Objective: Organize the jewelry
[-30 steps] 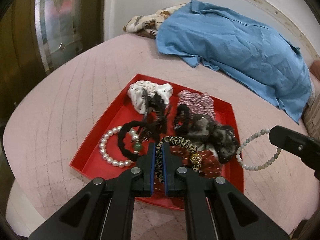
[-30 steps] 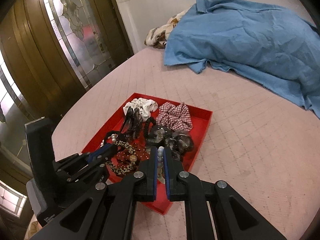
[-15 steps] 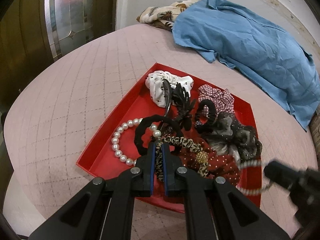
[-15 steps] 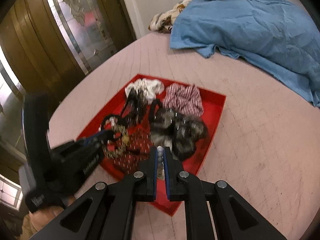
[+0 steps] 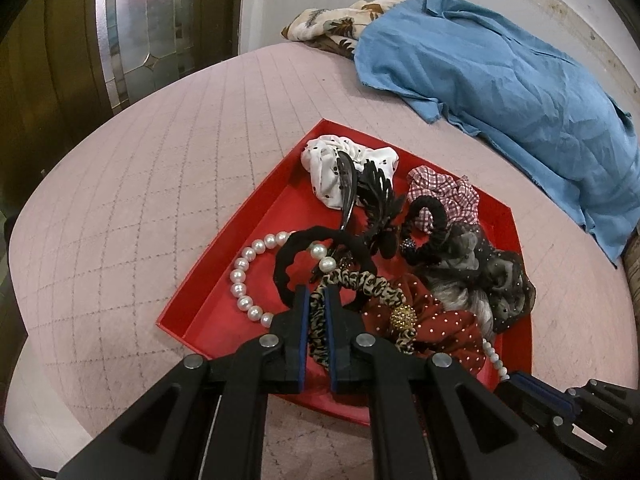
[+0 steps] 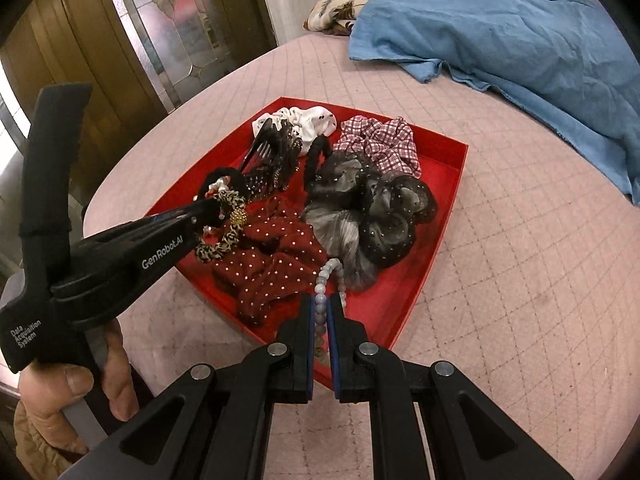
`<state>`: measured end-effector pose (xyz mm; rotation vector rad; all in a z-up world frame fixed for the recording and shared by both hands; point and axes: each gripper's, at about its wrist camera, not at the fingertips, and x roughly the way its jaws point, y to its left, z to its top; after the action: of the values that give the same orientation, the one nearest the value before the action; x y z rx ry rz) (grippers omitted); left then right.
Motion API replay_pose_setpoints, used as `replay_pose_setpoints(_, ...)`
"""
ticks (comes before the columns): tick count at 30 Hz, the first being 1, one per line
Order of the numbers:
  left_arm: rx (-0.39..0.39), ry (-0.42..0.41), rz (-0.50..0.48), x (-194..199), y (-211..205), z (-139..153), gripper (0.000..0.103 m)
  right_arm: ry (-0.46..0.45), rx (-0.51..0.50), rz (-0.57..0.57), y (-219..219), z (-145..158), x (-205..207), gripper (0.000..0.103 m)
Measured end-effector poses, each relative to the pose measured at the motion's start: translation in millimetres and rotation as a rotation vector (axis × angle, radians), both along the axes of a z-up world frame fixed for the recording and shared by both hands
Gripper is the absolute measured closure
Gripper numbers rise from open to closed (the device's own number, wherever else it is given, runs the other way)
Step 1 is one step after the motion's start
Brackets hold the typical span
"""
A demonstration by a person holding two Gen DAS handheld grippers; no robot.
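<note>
A red tray (image 5: 224, 280) (image 6: 448, 216) on the pink quilted bed holds scrunchies, hair clips and a pearl bracelet (image 5: 244, 276). My left gripper (image 5: 318, 294) is shut on a leopard-print hair tie (image 5: 360, 280) with a gold ball, over the tray's near left; it also shows in the right wrist view (image 6: 208, 212). My right gripper (image 6: 320, 304) is shut on a pale bead bracelet (image 6: 329, 270) over the tray's near edge; its beads (image 5: 494, 356) show beside the dark red dotted scrunchie (image 5: 448, 320).
A blue shirt (image 5: 500, 76) and a floral cloth (image 5: 332, 28) lie at the far side of the bed. A wooden door with leaded glass (image 6: 168, 28) stands to the left. Grey, checked and white scrunchies and black clips fill the tray.
My right gripper has carried the bead bracelet from beside the tray to over its near edge. My left gripper has kept its hold on the leopard hair tie and shifted slightly.
</note>
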<state>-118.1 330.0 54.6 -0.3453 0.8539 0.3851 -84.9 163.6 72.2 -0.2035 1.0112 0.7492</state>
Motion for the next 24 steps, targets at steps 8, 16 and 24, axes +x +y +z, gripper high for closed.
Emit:
replay_pose_setpoints(8,-0.003,0.004,-0.002,0.8,-0.4,-0.6,0.069,0.005,0.004,-0.007,-1.4,-2.5,0.9,0.095)
replay_pose_setpoints(16,-0.016,-0.057,0.002,-3.9,0.7,7.1,0.043,-0.008,0.021,-0.026,-6.1,2.7,-0.2,0.078)
replay_pose_setpoints(24,-0.005,-0.069,0.010,-7.8,0.3,11.9,0.039,-0.029,0.033,-0.035,-10.8,11.2,-4.4,0.071)
